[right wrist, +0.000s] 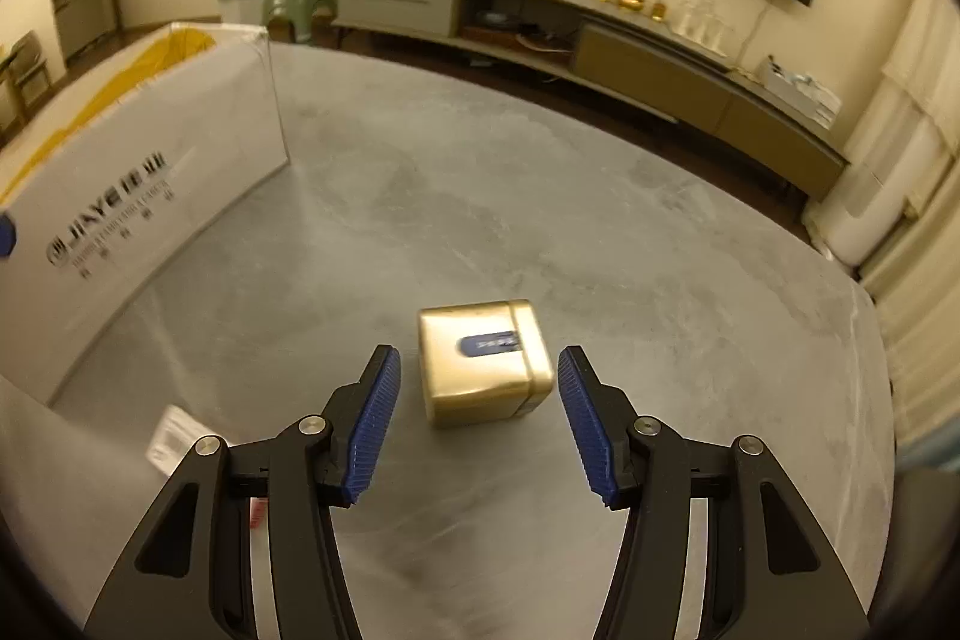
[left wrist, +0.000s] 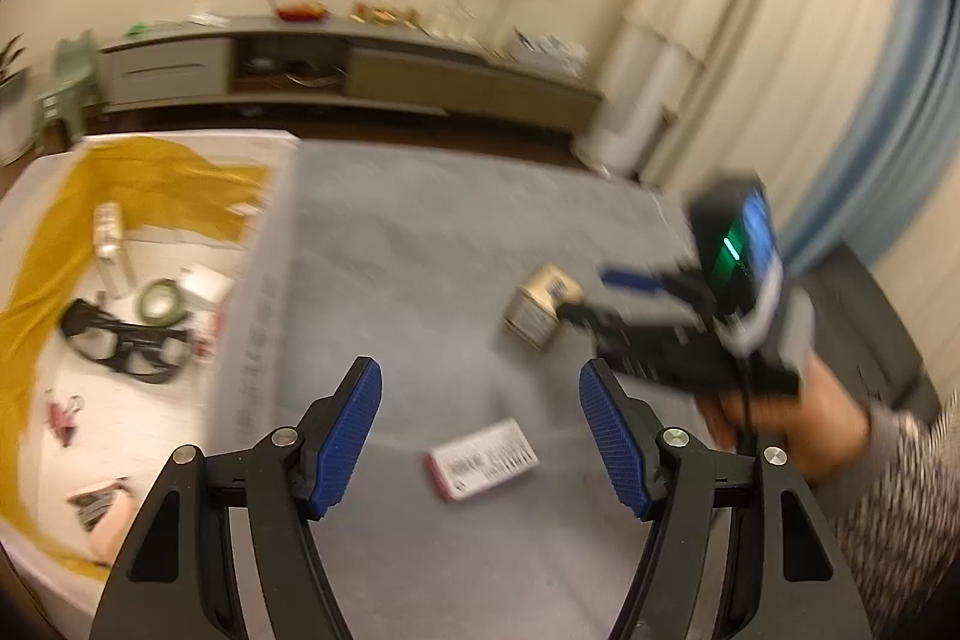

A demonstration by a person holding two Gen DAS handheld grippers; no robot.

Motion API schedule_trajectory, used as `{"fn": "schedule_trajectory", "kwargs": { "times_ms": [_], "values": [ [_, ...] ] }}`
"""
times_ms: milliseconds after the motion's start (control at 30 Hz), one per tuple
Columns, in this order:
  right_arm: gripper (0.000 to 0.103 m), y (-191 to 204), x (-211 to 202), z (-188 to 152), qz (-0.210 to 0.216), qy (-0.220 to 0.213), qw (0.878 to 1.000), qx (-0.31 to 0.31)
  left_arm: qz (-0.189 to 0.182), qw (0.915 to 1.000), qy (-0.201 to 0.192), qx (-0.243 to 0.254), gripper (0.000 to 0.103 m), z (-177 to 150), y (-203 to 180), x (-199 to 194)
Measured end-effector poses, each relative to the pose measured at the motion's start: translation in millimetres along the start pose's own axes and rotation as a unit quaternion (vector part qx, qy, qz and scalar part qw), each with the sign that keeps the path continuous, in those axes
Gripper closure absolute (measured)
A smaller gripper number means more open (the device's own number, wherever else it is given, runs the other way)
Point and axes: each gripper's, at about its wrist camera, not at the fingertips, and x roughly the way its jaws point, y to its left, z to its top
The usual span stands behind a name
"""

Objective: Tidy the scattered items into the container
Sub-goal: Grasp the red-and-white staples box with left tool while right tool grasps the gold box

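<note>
Both tongs stand wide open and hold nothing: the left gripper (left wrist: 480,436) hangs over bare grey table (left wrist: 420,232), with the pink-edged packet (left wrist: 483,459) flat just beyond its tips. The right gripper (right wrist: 479,421) has its jaws either side of the gold tin (right wrist: 485,363), clear of both faces. Open tabletop runs around the tin to the far curved edge. The white box (right wrist: 150,196) walls the left side; glasses (left wrist: 129,340), tape roll (left wrist: 161,303) and yellow cloth (left wrist: 150,184) lie inside. The right hand (left wrist: 798,424) is blurred, and the box's print unreadable.
</note>
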Motion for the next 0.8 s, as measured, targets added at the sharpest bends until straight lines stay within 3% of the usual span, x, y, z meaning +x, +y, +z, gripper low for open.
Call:
{"fn": "schedule_trajectory", "kwargs": {
  "times_ms": [100,300,467,533,567,633,733,800],
  "values": [
    [0.045,-2.9,14.6,-3.2,0.015,0.001,1.000,-0.017,-0.004,0.9990,0.037,0.025,0.033,-8.8,-11.6,25.0],
    [0.044,-9.3,37.8,-4.6,0.031,0.010,0.999,-0.018,0.024,0.9910,0.080,0.105,0.033,-29.9,-28.9,77.3],
    [0.049,-16.1,37.2,-9.7,0.047,0.030,0.998,0.001,0.038,0.9871,0.107,0.113,0.033,-46.6,-23.9,109.8],
    [0.050,-17.2,32.2,-13.6,0.048,0.035,0.998,0.000,0.021,0.9848,0.129,0.115,0.034,-51.1,-26.1,112.5],
    [0.050,-17.8,29.5,-16.1,0.049,0.037,0.998,-0.002,0.000,0.9839,0.142,0.108,0.040,-53.5,-27.3,112.2],
    [0.050,-18.4,23.5,-21.1,0.051,0.039,0.998,-0.003,-0.011,0.9834,0.138,0.117,0.040,-57.6,-33.9,107.0],
    [0.050,-18.1,16.8,-26.4,0.053,0.036,0.998,-0.004,0.015,0.9823,0.116,0.146,0.040,-61.3,-42.4,102.4],
    [0.050,-17.8,16.0,-29.1,0.051,0.036,0.998,-0.001,0.019,0.9828,0.121,0.138,0.039,-63.1,-43.2,106.2]
  ]
}}
